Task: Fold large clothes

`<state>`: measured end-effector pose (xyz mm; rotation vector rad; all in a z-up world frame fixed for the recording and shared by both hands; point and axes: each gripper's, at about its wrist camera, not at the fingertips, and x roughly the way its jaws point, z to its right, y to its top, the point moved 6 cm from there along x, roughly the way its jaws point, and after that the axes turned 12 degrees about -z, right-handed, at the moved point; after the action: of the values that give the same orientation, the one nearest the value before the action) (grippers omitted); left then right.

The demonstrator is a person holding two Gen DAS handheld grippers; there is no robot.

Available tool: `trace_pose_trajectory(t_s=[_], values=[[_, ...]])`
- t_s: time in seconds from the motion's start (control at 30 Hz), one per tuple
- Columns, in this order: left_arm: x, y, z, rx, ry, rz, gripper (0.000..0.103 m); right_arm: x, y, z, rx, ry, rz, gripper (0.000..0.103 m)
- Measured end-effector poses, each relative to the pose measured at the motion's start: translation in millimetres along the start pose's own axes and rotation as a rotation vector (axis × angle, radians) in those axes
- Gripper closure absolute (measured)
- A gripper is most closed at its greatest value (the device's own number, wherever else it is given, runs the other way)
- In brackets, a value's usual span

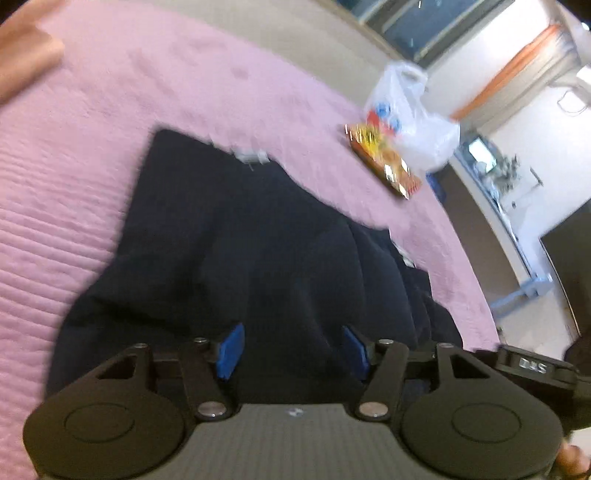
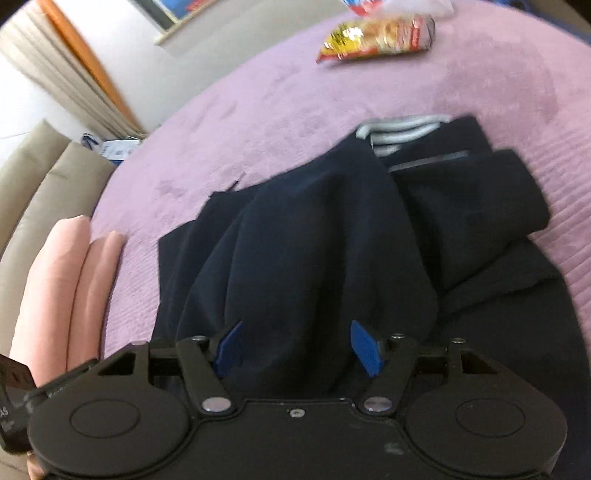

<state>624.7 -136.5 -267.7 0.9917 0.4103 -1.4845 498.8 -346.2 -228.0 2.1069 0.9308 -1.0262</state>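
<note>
left gripper: jaws spread apart, over garment | right gripper: jaws spread apart | garment crumpled mid-bed | plastic bag at far edge, blurred colourful contents | snack pack beside

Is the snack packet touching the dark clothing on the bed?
Apart. The right wrist view shows bare pink bedspread between the snack packet and the dark clothing.

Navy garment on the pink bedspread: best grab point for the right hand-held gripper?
Probably the raised ridge of the dark navy fabric garment just ahead of the right hand-held gripper. Come straight forward and low with the jaws wide, as they stand now: the fold stands proud of the pink quilted bedspread, so the fingers can straddle it.
</note>
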Motion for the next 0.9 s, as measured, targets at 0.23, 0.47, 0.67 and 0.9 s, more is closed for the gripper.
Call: trace_pose_trajectory(t_s=[0.23, 0.47, 0.67, 0.9], values=[[-7.9, 1.1, 19.8, 0.061, -0.113, 0.104, 0.098, -18.4, 4.5, -14.2, -0.064, 0.071, 0.033, 0.095], [-28.5, -48.6, 23.3, 0.148, -0.065, 0.083, 0.088, -53.8, -27.9, -5.0, -0.128, -0.042, 0.042, 0.086], [-10.4, -83.1, -37.2, 0.095, 0.287, -0.044, 0.092, -4.6, -52.3, 62.9, -0.003, -0.165, -0.182, 0.054], [-41.5, -39.2, 37.4, 0.217, 0.053, 0.143, 0.084, -50.3, -19.8, 6.0, -0.158, -0.16, 0.082, 0.047]])
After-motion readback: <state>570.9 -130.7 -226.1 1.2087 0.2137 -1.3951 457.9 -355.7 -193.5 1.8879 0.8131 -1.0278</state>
